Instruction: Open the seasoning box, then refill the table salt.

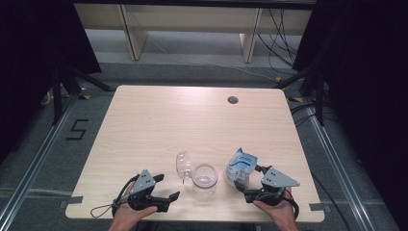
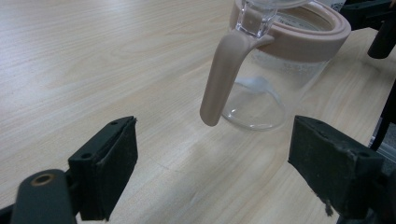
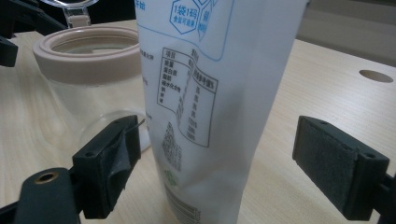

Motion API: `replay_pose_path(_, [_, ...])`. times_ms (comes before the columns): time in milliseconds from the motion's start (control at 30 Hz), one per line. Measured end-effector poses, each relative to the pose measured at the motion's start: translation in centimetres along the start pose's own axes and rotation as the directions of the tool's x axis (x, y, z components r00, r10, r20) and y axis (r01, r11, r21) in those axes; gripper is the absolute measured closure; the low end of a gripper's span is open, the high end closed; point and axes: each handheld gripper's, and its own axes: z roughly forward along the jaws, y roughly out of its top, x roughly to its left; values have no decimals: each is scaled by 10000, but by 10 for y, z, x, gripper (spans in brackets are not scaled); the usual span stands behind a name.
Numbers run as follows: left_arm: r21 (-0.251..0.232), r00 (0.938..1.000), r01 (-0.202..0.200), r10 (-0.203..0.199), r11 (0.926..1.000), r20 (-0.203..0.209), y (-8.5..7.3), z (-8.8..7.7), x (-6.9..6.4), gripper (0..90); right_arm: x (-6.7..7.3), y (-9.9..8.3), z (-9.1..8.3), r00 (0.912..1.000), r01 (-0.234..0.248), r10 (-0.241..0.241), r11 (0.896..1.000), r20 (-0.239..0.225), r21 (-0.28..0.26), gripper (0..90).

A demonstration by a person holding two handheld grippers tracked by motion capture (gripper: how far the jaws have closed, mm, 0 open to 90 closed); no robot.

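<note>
The right gripper (image 1: pixel 248 188) stands wide open around the soft white printed pouch (image 3: pixel 210 93), holding nothing; it should close gently on the middle so the thin film does not crumple. The left gripper (image 1: pixel 166 187), also open and empty, waits near the clear glass jar (image 1: pixel 204 179) with its beige rim and hanging latch (image 2: pixel 224 77), at the table's (image 1: pixel 144 125) near edge.

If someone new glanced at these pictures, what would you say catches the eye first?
Probably the clear glass jar with its beige rim and lid flipped open, standing near the front edge of the pale wooden table. Just right of it stands a white-and-blue printed pouch, with the right claw open around it. The left claw waits open, left of the jar.
</note>
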Motion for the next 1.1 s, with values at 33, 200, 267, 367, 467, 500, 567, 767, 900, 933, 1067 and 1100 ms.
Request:
replay_pose_path(33, [0,10000,0,0,10000,0,0,0,0,151,0,0,0,10000,0,0,10000,0,0,161])
replay_pose_path(200, [4,10000,21,-21,10000,6,0,0,0,152,-2,0,5,9991,416,-415,9990,89,-166,159])
replay_pose_path(267, [57,10000,25,-24,10000,-28,0,0,-1,151,-1,-1,8,9997,225,-223,9994,65,-257,159])
replay_pose_path(367, [76,10000,-48,48,10000,-8,0,-1,-1,152,1,-1,9,10000,-65,65,9999,-17,-89,159])
replay_pose_path(467, [74,10000,21,-21,10000,-32,0,-1,-1,152,-1,-1,12,9995,308,-308,9992,25,-271,159])
replay_pose_path(500, [80,10000,23,-23,10000,-32,0,-1,-1,152,0,-1,12,9999,129,-129,9999,-77,-13,159])
replay_pose_path(567, [52,10000,3,-3,10000,40,-1,-1,-1,152,0,-1,14,9996,259,-256,9993,114,-282,159])
replay_pose_path(767, [39,9999,77,-77,10000,76,-2,-2,-2,151,0,-1,17,9998,207,-208,9997,-51,-151,161])
replay_pose_path(900, [112,9999,-101,101,9999,10,-1,-4,-2,151,-2,-2,21,9998,173,-178,9991,-122,-381,161])
replay_pose_path(933, [106,10000,-95,95,9999,3,-1,-4,-2,151,-2,-2,22,9997,220,-223,9990,-77,-380,162])
replay_pose_path(1067, [52,9999,-81,81,10000,114,-2,-4,-3,152,0,-2,23,9995,-42,37,9999,-323,-152,166])
replay_pose_path(1100, [-2,10000,-26,26,10000,72,-2,-5,-4,151,2,-2,22,9999,-35,32,9999,-164,-162,168])
